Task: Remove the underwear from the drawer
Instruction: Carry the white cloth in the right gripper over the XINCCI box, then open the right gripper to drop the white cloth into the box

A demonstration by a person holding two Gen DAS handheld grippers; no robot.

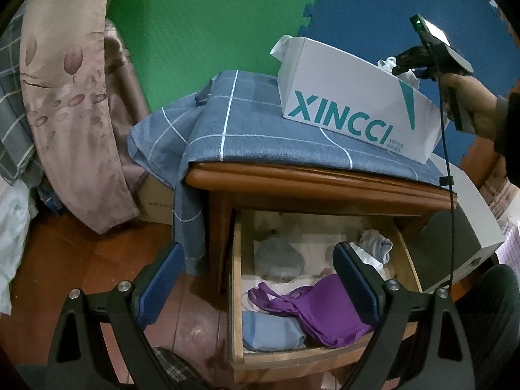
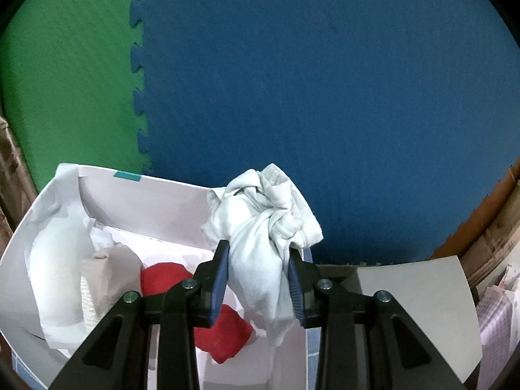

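Note:
My right gripper (image 2: pixel 258 268) is shut on a bunched white pair of underwear (image 2: pixel 260 221), held over the right end of the open white shoe box (image 2: pixel 175 201). Inside the box lie a red garment (image 2: pixel 224 328), a beige piece (image 2: pixel 110 273) and white paper. In the left wrist view the same gripper (image 1: pixel 398 63) shows above the box (image 1: pixel 344 97) with white cloth in it. My left gripper (image 1: pixel 256 279) stands open above the pulled-out wooden drawer (image 1: pixel 235 292), which holds a purple bra (image 1: pixel 325 312), a grey garment (image 1: pixel 279 260), a folded blue one (image 1: pixel 269 330) and a grey-white one (image 1: pixel 375 248).
The box stands on a nightstand (image 1: pixel 312 185) covered by a blue checked cloth (image 1: pixel 234 123). A floral pillow (image 1: pixel 68 97) leans at the left. A white box lid (image 2: pixel 412 312) lies to the right of the box. Green and blue foam mats (image 2: pixel 325 81) form the wall behind.

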